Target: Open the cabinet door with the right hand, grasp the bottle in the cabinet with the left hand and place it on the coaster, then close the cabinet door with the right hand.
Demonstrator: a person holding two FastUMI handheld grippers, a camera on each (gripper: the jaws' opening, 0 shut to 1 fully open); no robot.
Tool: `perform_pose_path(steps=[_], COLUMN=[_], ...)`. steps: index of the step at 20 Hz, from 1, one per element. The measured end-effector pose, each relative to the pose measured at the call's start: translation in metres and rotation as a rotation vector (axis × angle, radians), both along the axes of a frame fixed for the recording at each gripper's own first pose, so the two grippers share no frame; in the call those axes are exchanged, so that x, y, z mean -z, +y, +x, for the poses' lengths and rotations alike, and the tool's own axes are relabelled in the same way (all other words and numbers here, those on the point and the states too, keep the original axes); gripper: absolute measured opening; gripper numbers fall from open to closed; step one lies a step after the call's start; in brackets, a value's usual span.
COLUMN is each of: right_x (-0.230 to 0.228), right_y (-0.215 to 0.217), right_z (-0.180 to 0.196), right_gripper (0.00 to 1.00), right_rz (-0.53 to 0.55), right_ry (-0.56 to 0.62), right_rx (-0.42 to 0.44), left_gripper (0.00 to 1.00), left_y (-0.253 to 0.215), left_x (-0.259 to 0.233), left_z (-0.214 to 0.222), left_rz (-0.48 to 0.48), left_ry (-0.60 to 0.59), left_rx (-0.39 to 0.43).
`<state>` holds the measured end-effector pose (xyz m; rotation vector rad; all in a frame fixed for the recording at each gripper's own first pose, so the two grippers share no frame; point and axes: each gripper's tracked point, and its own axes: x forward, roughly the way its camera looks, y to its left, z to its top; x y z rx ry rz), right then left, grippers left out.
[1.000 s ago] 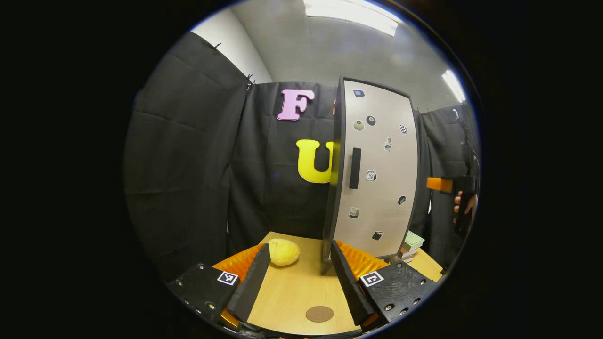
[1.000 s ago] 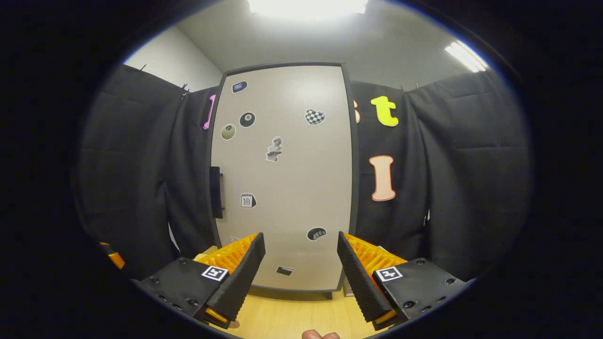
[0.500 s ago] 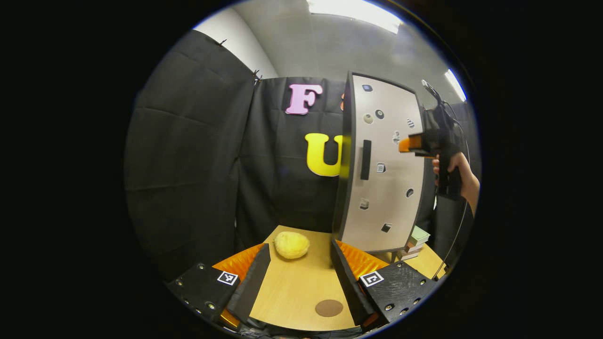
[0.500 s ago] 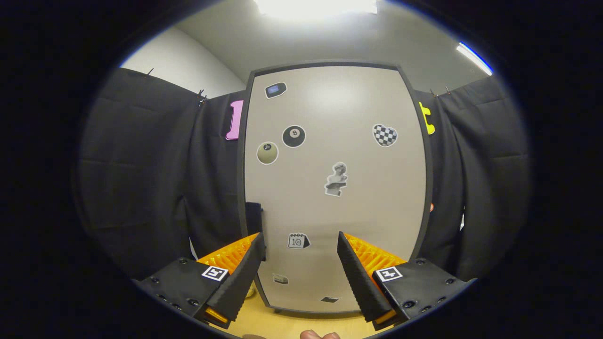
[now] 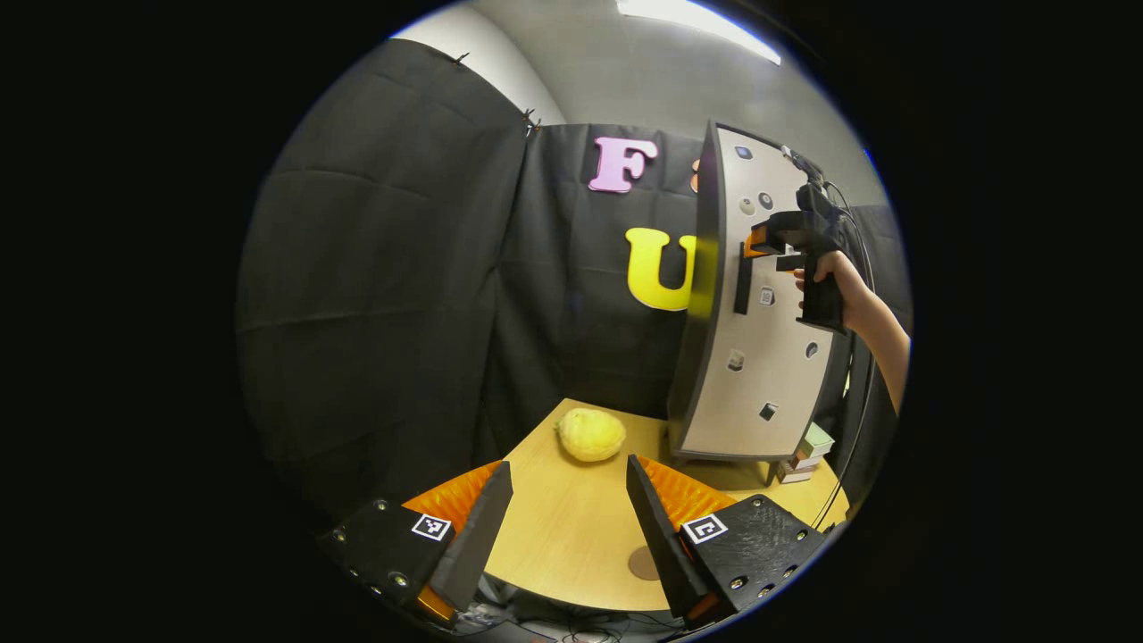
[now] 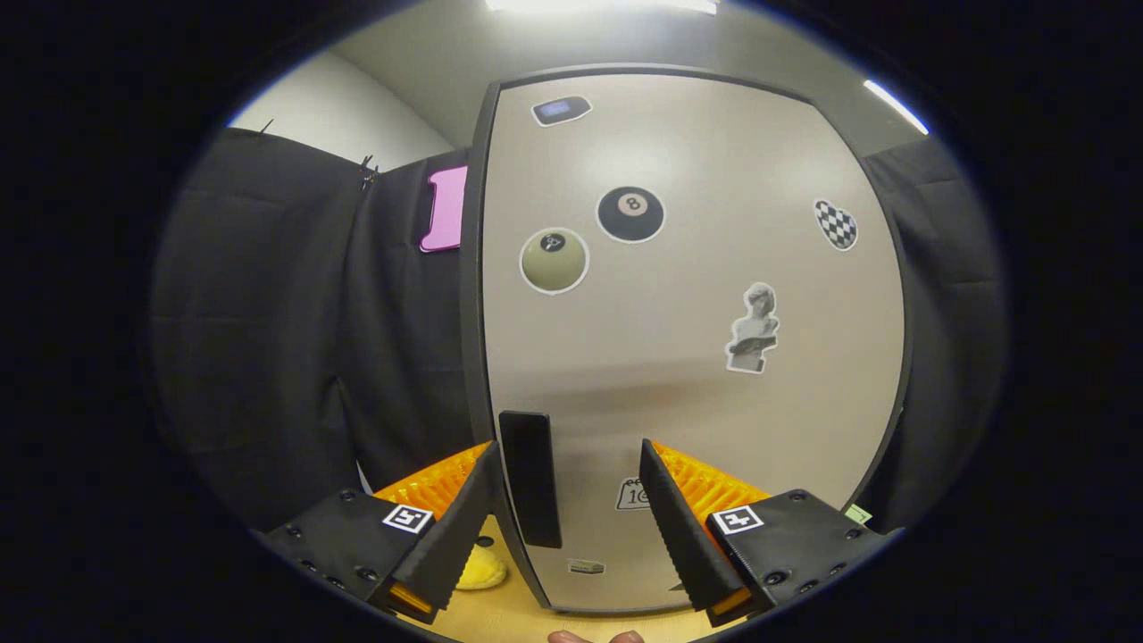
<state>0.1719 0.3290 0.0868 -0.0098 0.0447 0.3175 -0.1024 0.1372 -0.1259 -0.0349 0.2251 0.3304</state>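
Observation:
The tall cabinet (image 5: 759, 375) stands at the table's back right, its pale door (image 6: 696, 357) covered in stickers and closed, hiding the inside. A dark vertical handle (image 6: 530, 478) runs along the door's left edge. My right gripper (image 6: 569, 446) is open with the handle between its fingers, nearer the left one. In the left gripper view a hand holds that right gripper (image 5: 757, 243) at the top of the handle (image 5: 742, 279). My left gripper (image 5: 569, 466) is open and empty above the table's near part. The round brown coaster (image 5: 643, 563) lies by its right finger.
A yellow lemon-like fruit (image 5: 590, 434) lies on the wooden table (image 5: 554, 536) left of the cabinet, also low in the right gripper view as the fruit (image 6: 482, 567). A small stack of books (image 5: 804, 446) sits right of the cabinet's foot. Black cloth walls surround the table.
My right gripper has risen and closed in on the door until the handle sits between its fingers. The left gripper has drawn back, so the cabinet now sits farther right in its view.

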Motion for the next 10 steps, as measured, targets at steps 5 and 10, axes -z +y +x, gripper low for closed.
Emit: perform_pose_path(steps=[5,10], right_x=[0.013,0.026], right_y=[0.015,0.023], right_z=[0.015,0.022], right_gripper=[0.98,0.71], right_rz=[-0.014,-0.014], right_ry=[0.032,0.076], right_rx=[0.018,0.036], left_gripper=[0.72,0.76], left_y=[0.013,0.014], left_x=[0.007,0.013], left_z=[-0.009,-0.012], left_rz=[-0.014,-0.022], left_ry=[0.017,0.028], left_rx=[-0.037,-0.046])
